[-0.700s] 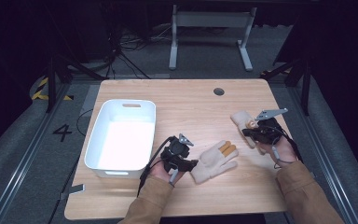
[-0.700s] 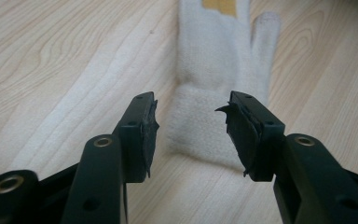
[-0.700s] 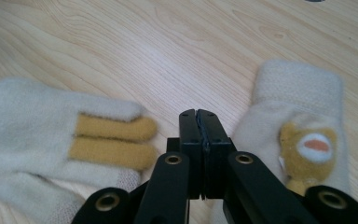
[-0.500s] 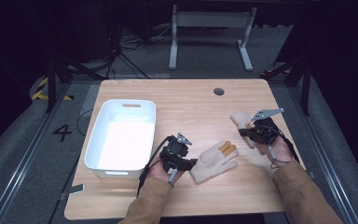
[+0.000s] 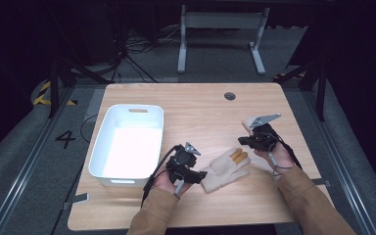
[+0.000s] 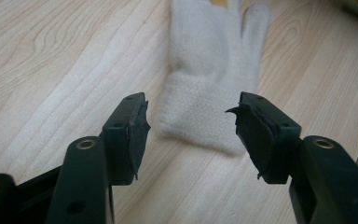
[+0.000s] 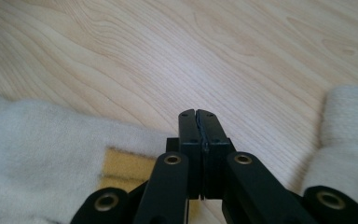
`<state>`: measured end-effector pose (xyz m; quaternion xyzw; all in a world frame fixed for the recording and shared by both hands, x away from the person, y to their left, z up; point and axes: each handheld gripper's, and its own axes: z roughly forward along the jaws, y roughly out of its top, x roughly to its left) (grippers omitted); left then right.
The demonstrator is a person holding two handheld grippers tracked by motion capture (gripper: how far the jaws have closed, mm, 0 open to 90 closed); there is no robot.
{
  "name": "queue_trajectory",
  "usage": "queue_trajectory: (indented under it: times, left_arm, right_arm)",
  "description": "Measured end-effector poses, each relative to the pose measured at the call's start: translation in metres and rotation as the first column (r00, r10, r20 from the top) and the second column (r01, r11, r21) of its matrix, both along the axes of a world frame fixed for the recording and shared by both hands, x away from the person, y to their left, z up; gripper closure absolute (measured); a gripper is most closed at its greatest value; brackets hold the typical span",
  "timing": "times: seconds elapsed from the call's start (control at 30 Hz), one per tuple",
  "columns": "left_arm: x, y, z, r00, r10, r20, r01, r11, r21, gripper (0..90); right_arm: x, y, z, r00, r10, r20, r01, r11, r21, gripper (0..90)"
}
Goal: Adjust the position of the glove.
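R tongs (image 5: 243, 141) moved toward glove (image 5: 223, 169) fingers; L tongs (image 6: 189, 122) agape at cuff.

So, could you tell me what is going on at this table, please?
A person holds a gripper in each hand over a wooden table. The left gripper is open, its jaws on either side of the cuff of a cream glove lying flat. The right gripper is shut and empty above the table. A white bin sits to the left.
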<state>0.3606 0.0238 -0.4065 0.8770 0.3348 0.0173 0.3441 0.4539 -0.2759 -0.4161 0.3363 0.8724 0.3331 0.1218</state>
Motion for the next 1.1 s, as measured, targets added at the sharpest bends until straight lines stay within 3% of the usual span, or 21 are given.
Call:
queue_trajectory:
  times: [0.1,0.4,0.73,1.1]
  left_arm:
    - [0.001,-0.001,-0.003,1.0,-0.002,-0.004,0.002,0.9995,0.033,42.8]
    - [0.001,-0.005,-0.007,0.9999,-0.012,-0.009,0.012,0.9983,0.058,41.6]
    - [0.002,-0.004,-0.007,0.9999,0.003,-0.014,-0.002,0.9981,0.062,41.7]
    - [0.006,-0.012,-0.004,0.9997,-0.022,-0.01,0.022,0.9985,0.05,44.1]
  right_arm:
    - [0.002,0.003,-0.008,0.9999,0.004,-0.017,-0.003,1.0,0.008,89.5]
    - [0.006,0.006,-0.019,0.9992,0.0,-0.039,0.0,1.0,0.003,89.5]
    - [0.007,0.008,-0.025,0.9984,0.007,-0.057,-0.009,0.999,-0.032,89.5]
    - [0.0,-0.002,-0.025,0.998,-0.002,-0.064,-0.003,0.998,-0.069,89.5]
